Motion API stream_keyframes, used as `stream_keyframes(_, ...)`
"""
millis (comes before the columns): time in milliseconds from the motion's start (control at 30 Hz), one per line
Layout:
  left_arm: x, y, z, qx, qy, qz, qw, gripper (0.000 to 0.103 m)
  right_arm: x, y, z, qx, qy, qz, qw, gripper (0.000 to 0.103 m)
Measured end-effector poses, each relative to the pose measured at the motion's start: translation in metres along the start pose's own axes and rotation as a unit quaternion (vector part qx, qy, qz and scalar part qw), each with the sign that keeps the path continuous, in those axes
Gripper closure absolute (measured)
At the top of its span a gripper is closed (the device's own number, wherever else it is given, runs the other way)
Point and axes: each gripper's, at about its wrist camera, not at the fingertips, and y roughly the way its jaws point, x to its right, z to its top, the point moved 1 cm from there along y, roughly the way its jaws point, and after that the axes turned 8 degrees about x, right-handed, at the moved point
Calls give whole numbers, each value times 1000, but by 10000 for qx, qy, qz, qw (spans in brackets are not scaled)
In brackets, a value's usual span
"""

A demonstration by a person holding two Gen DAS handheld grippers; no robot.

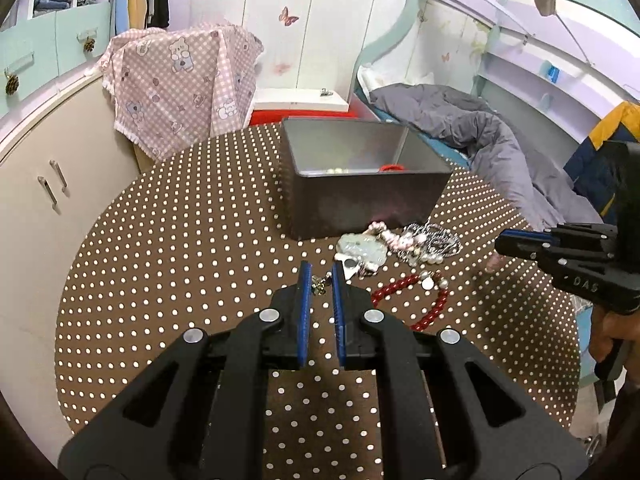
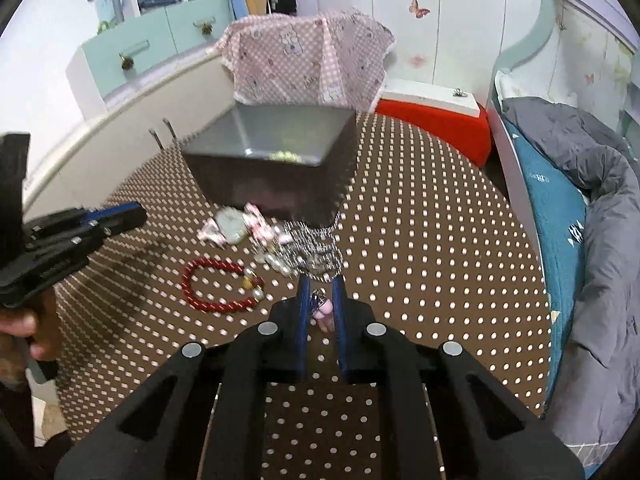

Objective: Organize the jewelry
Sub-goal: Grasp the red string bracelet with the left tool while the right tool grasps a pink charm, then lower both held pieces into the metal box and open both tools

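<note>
Right tongs (image 2: 321, 285) pinch a pink-beaded piece (image 2: 323, 307) (tin box (image 2: 276, 160) beyond) above the dotted table (image 2: 420, 240).

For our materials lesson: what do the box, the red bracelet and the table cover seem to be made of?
Box: probably metal, dull grey with soft reflections inside.
Red bracelet: glossy round beads, glass, stone or plastic; unclear which.
Table cover: looks like fabric or vinyl, brown with white dots, matte.

A round surface (image 1: 168, 264) under a brown cloth with white dots fills the middle of a bedroom. Behind it stand a cream cabinet (image 1: 52, 216), mint drawers (image 1: 52, 40), a pink checked cloth (image 1: 180, 88) and white wardrobe doors (image 1: 312, 20) with butterfly stickers. A bed (image 2: 560, 208) with a grey quilt (image 1: 492, 136) lies alongside.
</note>
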Motion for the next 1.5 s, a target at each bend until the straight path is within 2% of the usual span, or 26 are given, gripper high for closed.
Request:
stream_keyframes(233, 1, -17, 25, 312, 75, -84, 9995, 93, -5, -29, 38, 411, -202, 195, 9988, 93)
stream_keyframes(533, 5, -23, 86, 836, 296, -139, 9960, 93, -20, -43, 115, 1027, -615, 382, 9921, 93)
stream_keyframes(800, 11, 3, 125, 848, 275, -375, 9953, 93, -11, -14, 153, 955, -300, 822, 9916, 93)
stream_keyframes(933, 11, 22, 128, 686, 226, -470, 9963, 92, -9, 6, 156, 749, -180, 903, 9929, 93)
stream_keyframes(1000, 8, 36, 129, 469, 166, -500, 9975, 92, -6, 19, 156, 617, -101, 862, 9943, 93)
stream_keyframes(1033, 7, 40, 130, 398, 137, -454, 9981, 88, -4, 24, 155, 590, -39, 822, 9949, 92)
stream_keyframes(1067, 3, 44, 130, 349, 95, -352, 9987, 57, -2, 27, 155, 562, 19, 800, 9952, 88)
stream_keyframes(1100, -1, 42, 131, 433, 40, -200, 9989, 32, 0, 30, 155, 533, 99, 764, 9956, 83)
stream_keyframes(1133, -3, 37, 132, 604, -9, -63, 9982, 6, 4, 32, 154, 523, 182, 683, 9961, 67)
stream_keyframes(1167, -5, 30, 132, 823, -74, 48, 9966, 6, 6, 32, 154, 531, 234, 612, 9964, 47)
stream_keyframes(1233, -12, 25, 134, 831, -200, 76, 9963, 6, 11, 28, 152, 640, 389, 535, 9958, 21)
stream_keyframes(1267, -15, 23, 134, 821, -234, 170, 9962, 6, 13, 26, 151, 649, 440, 506, 9956, 12)
stream_keyframes(1333, -20, 16, 135, 888, -263, 342, 9951, 6, 16, 21, 151, 749, 526, 418, 9949, 8)
stream_keyframes(1500, -24, -7, 138, 1116, -357, 520, 9918, 6, 20, 7, 153, 894, 615, 234, 9938, 7)
